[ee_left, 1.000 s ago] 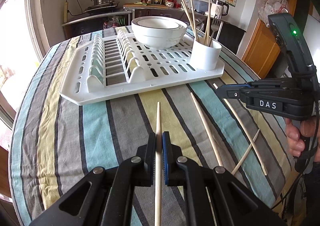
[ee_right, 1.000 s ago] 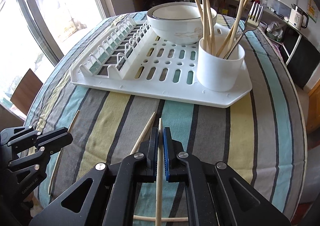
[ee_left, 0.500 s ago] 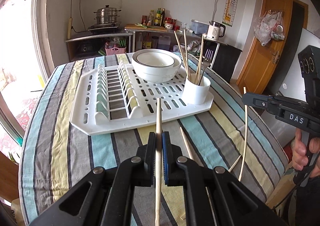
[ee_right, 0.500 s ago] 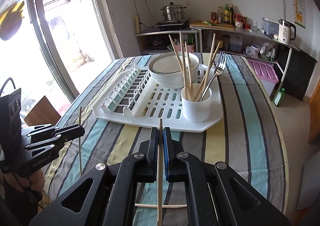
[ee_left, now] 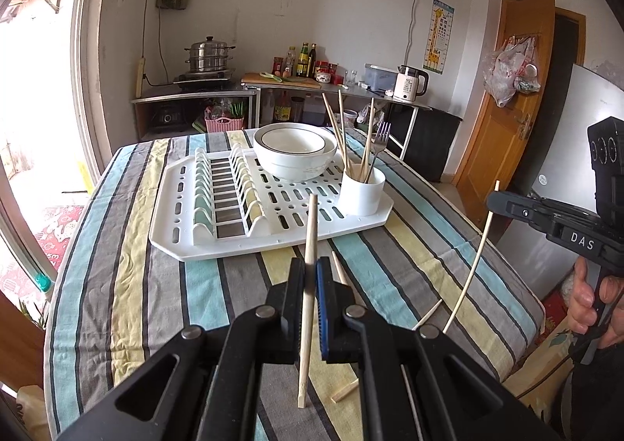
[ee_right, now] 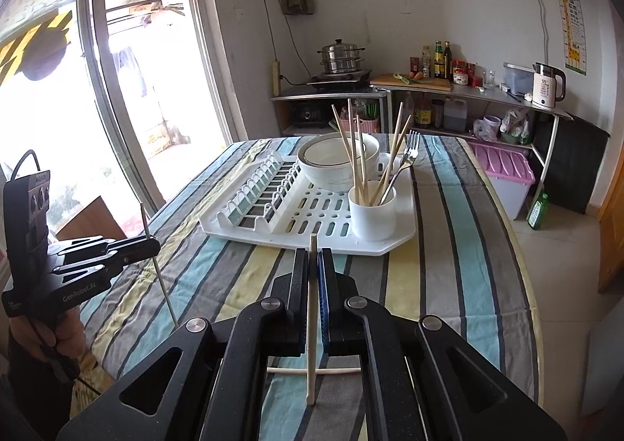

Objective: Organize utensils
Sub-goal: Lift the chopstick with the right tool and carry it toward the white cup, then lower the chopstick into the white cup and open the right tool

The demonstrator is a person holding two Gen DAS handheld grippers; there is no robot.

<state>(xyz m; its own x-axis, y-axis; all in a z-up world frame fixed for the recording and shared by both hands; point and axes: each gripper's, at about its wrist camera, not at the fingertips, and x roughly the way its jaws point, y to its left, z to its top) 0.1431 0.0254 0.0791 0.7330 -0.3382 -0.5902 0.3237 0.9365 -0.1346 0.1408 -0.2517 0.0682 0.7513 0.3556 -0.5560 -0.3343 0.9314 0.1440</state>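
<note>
My left gripper [ee_left: 310,265] is shut on a wooden chopstick [ee_left: 311,222] and holds it high above the striped table; it also shows in the right wrist view [ee_right: 150,244]. My right gripper [ee_right: 313,257] is shut on another chopstick [ee_right: 312,308] and holds it raised; it shows in the left wrist view [ee_left: 492,203] with its chopstick [ee_left: 474,265]. A white utensil cup [ee_left: 360,191] with several chopsticks and a fork stands on the white drying rack [ee_left: 218,246], well ahead of both grippers. Loose chopsticks [ee_left: 338,271] lie on the cloth below.
A white bowl [ee_left: 294,154] sits at the back of the rack. One chopstick [ee_right: 343,371] lies crosswise under my right gripper. The table edge [ee_right: 536,324] drops off at the right. A kitchen counter with a pot and kettle [ee_left: 409,84] lines the far wall.
Both grippers have lifted their chopsticks off the cloth and risen well above the table, pulling back from the rack.
</note>
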